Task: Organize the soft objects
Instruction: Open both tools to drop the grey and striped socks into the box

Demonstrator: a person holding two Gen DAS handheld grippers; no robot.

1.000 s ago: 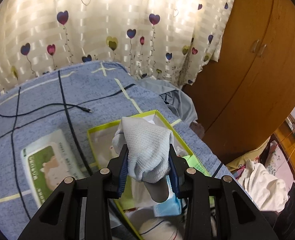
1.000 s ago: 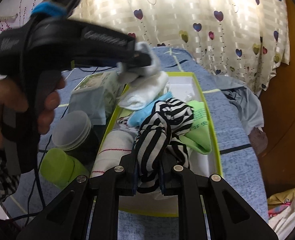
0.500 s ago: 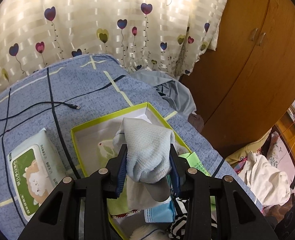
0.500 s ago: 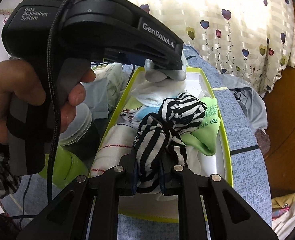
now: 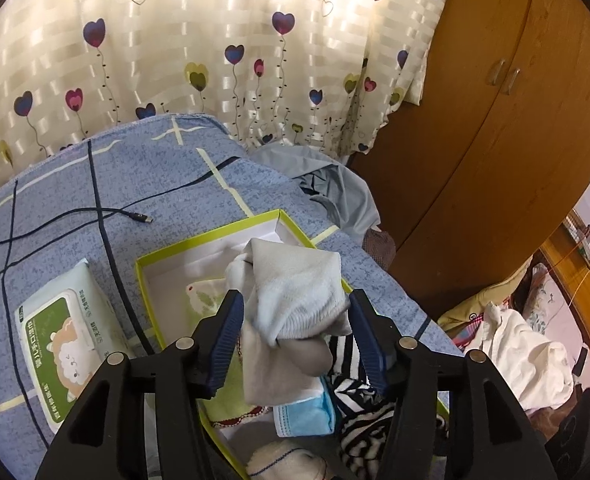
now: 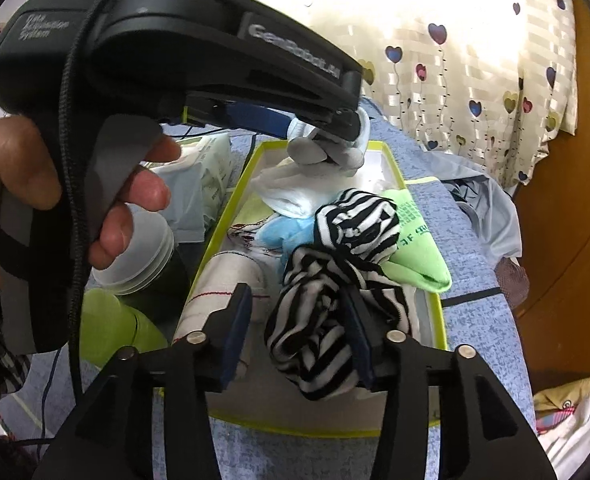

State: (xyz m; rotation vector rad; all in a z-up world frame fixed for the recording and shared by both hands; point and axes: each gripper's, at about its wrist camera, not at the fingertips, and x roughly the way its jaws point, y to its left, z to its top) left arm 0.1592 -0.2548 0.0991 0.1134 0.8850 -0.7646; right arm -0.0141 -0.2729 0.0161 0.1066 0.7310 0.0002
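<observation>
Two handheld grippers work over a yellow-rimmed box [image 5: 199, 242] of socks on a blue bedspread [image 5: 143, 176]. At the far left of the left wrist view, a pack of wet wipes [image 5: 65, 344] lies on the bedspread just beside the box, and a black cable [image 5: 95, 214] trails across the fabric beyond it. At centre, the left gripper [image 5: 293, 312] has just been opening its jaws; a pale grey-white sock [image 5: 291, 296] hangs bunched between the blue pads, its right edge touching the right pad while a gap shows at the left pad, so it is no longer squeezed. Below it in the box lie a light blue sock [image 5: 307, 412] and a black-and-white striped sock [image 5: 359, 412]. To the right, a grey garment [image 5: 335, 184] is crumpled against the heart-print curtain [image 5: 215, 48], beside a wooden wardrobe [image 5: 495, 140].

In the right wrist view, a person's hand [image 6: 55, 184] at left grips the handle of the left gripper, whose tip carries the pale sock over the far end of the box. Below the hand stand a frosted-lid jar [image 6: 139, 256] and a green container [image 6: 111, 332]. At centre, the right gripper [image 6: 299, 332] has likewise just been opening; the striped sock rests between its spread pads, against the right pad and clear of the left, lying on the pile in the box. A lime green sock [image 6: 415, 252] lies to its right
</observation>
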